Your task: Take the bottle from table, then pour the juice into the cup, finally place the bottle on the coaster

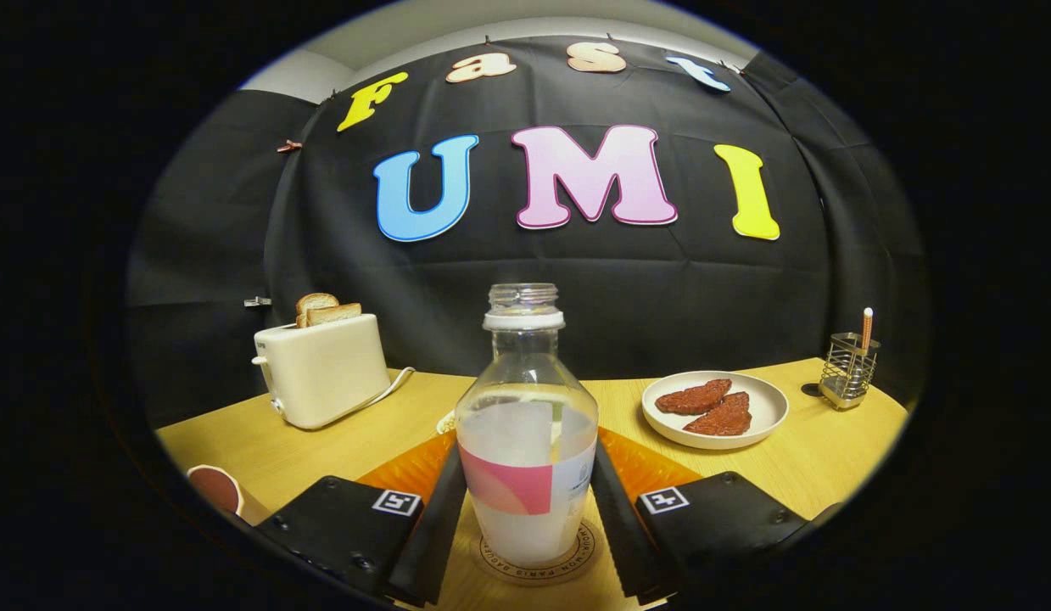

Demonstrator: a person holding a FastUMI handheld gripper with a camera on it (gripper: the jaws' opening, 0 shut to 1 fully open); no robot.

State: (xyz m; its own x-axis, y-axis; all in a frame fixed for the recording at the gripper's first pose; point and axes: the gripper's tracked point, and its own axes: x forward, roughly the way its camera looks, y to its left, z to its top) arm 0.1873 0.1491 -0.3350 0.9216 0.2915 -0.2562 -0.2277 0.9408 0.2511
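Observation:
An uncapped clear bottle (pixel 527 441) with pale juice in its lower half and a pink-and-white label stands upright on a round wooden coaster (pixel 538 567). My gripper (pixel 528 454) has one finger against each side of the bottle's body, shut on it. The coaster lies on an orange placemat (pixel 652 468) on the wooden table (pixel 338 450). A cup (pixel 213 490) with a dark reddish inside sits on the table to the left of the left finger, partly cut off from sight.
A cream toaster (pixel 321 369) holding toast slices stands at the back left, its cord trailing toward the placemat. A white plate (pixel 767 416) with two brown meat pieces lies right of the bottle. A wire utensil holder (pixel 847 369) stands at the far right.

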